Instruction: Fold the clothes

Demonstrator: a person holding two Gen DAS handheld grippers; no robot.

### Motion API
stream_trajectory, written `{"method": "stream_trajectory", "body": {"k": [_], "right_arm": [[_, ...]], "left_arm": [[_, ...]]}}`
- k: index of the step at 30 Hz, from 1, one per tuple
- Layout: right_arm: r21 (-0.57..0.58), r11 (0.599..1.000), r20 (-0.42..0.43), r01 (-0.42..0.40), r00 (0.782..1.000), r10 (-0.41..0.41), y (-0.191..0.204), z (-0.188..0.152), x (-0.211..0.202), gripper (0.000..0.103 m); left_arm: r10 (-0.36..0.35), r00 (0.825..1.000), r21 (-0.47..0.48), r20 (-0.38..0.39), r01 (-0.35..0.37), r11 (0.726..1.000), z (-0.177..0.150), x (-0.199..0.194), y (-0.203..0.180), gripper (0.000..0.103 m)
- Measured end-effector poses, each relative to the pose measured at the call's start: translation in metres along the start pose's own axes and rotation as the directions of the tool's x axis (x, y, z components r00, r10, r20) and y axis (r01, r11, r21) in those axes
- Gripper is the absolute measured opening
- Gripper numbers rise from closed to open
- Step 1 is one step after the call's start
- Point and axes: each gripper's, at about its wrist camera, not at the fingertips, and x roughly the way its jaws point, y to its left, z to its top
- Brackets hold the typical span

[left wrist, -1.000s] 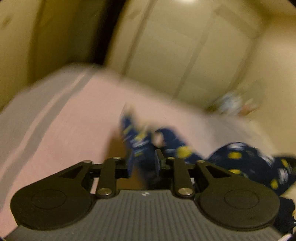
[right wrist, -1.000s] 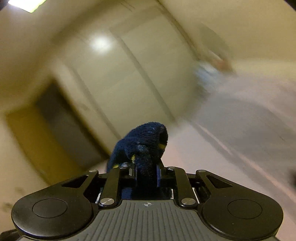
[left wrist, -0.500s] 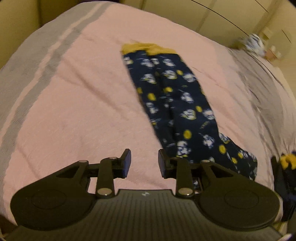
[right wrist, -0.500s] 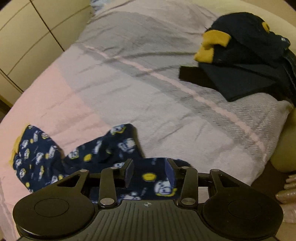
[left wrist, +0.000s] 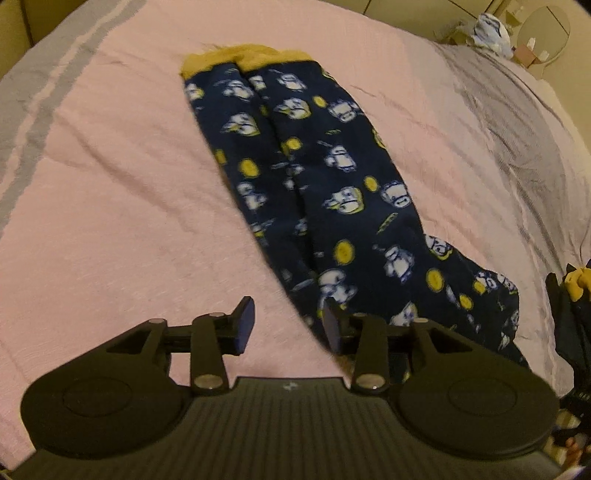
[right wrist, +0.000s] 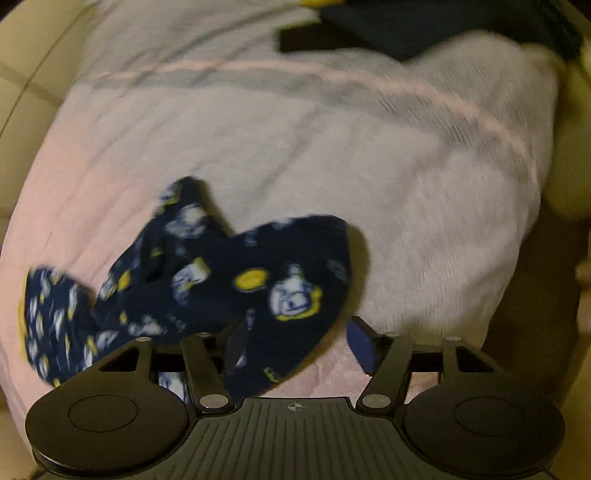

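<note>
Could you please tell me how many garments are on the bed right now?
2 for certain: the patterned navy pyjama trousers stretched along the pink bedspread, and a dark pile with a yellow cuff at its right edge, which may hold several pieces.

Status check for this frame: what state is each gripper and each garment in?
Left gripper: open, empty, by the pants' edge.
Right gripper: open, pants' near end between its fingers, not clamped.
Patterned pajama pants: laid lengthwise on the bed, legs stacked, not yet folded across.
Dark clothes pile: lying on the bed, apart.

pajama pants [left wrist: 317,192]: one
yellow cuffs [left wrist: 243,59]: two, at 12 o'clock
grippers: two, left [left wrist: 286,326] and right [right wrist: 295,347]
dark clothes pile [right wrist: 424,26]: one
bed [left wrist: 110,184]: one
</note>
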Motion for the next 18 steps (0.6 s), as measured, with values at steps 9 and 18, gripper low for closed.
{"method": "stream_trajectory", "body": {"k": [9, 18], "right_arm": [[0.263, 0.965, -0.054, 0.001, 0.998, 0.014, -0.042, 0.022, 0.064, 0.069], [0.373, 0.927, -0.05, -0.049, 0.996, 0.073, -0.054, 0.018, 0.1, 0.069]], "left_arm": [[-0.016, 0.999, 0.057, -0.044, 0.018, 0.998, 0.096, 0.113, -0.081, 0.048], [0.015, 0.997, 0.086, -0.078, -0.008, 0.996, 0.195, 0.247, -0.155, 0.051]]}}
